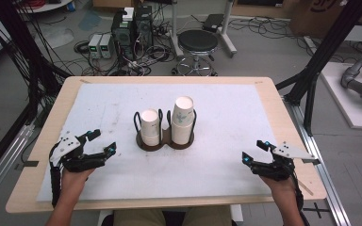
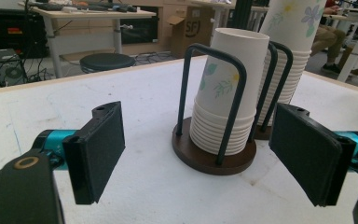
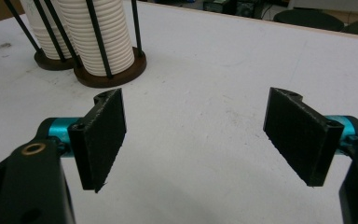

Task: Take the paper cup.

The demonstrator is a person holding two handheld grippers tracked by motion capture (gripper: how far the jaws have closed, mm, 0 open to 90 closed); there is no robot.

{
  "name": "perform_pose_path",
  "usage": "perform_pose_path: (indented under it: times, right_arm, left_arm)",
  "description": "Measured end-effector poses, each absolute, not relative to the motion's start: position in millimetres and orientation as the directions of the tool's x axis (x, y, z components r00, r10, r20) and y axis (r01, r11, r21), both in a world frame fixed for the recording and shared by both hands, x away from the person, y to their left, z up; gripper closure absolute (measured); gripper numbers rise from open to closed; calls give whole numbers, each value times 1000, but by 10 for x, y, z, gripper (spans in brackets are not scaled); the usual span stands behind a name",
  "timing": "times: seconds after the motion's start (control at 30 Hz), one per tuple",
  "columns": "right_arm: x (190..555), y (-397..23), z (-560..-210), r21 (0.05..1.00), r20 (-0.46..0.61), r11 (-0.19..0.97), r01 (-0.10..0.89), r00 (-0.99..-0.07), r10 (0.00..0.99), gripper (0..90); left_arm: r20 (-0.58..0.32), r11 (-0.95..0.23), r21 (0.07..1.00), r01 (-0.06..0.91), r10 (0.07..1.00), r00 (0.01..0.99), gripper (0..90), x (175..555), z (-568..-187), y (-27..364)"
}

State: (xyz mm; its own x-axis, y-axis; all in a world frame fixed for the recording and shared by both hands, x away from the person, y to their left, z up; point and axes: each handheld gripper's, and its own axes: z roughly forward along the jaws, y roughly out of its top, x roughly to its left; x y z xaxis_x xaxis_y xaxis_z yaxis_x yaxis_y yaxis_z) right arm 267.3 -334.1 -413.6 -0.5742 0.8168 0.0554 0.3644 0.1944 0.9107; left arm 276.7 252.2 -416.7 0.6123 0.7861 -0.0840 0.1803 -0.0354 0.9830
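Table [image 1: 245, 94] with a white mat on top, seen from above, a person's forearms reaching in from the near edge. At the middle of the mat stands a dark double cup holder [image 1: 165, 141] with wire loops, holding two stacks of upside-down paper cups: a shorter stack [image 1: 150, 126] on the left and a taller stack [image 1: 183, 118] on the right, touching side by side. The left gripper [image 1: 102, 142] rests near the mat's left front, jaws wide apart and holding nothing. The right gripper [image 1: 254, 151] sits near the right front, jaws likewise spread wide and empty. Both are well apart from the holder.
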Motion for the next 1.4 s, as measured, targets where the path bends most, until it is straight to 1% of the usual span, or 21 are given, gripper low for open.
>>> perform_pose_path:
  times: [0.63, 0.7, 0.9, 1.1, 1.17, 1.27, 1.4]
  right_arm:
    - [2686, -3336, -4150, 909, 55, 199, 366, -579, 813, 215]
    - [2689, -3341, -4156, 909, 68, 188, 372, -577, 814, 215]
    - [2682, -3335, -4155, 906, 68, 193, 377, -580, 812, 215]
    - [2652, -3289, -4095, 914, 68, 181, 363, -576, 814, 215]
    - [2657, -3273, -4091, 912, 69, 183, 367, -578, 813, 215]
    - [2674, -3255, -4097, 909, 70, 190, 371, -585, 808, 215]
    - [2687, -3240, -4107, 903, 75, 197, 382, -590, 804, 215]
  left_arm:
    - [-87, -33, 983, 178, 778, 622, 181, 2795, -4159, 2471]
    - [-94, -24, 984, 179, 775, 625, 181, 2826, -4145, 2469]
    - [-102, -17, 985, 171, 744, 660, 180, 2863, -4074, 2421]
    - [-69, -45, 988, 146, 723, 688, 178, 2851, -3946, 2330]
    - [-51, -55, 990, 133, 726, 686, 178, 2875, -3885, 2300]
    - [-49, -46, 992, 119, 724, 688, 178, 2930, -3808, 2254]
    - [-41, -60, 991, 116, 699, 714, 178, 3047, -3710, 2139]
